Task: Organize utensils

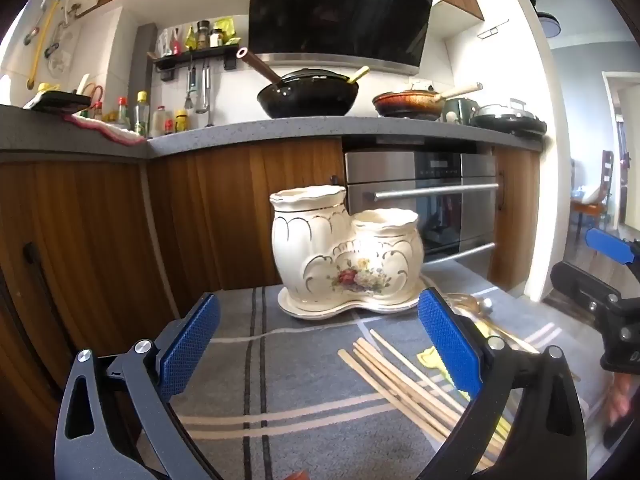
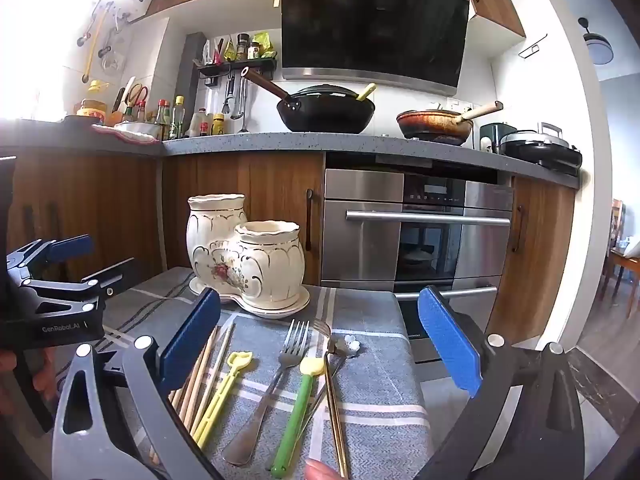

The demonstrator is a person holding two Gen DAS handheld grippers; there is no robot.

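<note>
Hovering both the left gripper [image 1: 318,330] and right gripper [image 2: 320,332] with jaws spread wide and empty, you are facing the forks [image 2: 276,372] and chopsticks [image 1: 404,384] lying flat on the cloth [image 2: 372,364] just before the ceramic holder [image 2: 248,256], ready to pick.

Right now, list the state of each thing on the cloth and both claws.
left claw: open, empty
right claw: open, empty
ceramic holder: upright, both cups look empty
chopsticks: lying loose
steel fork: lying flat
green utensil: lying flat
</note>
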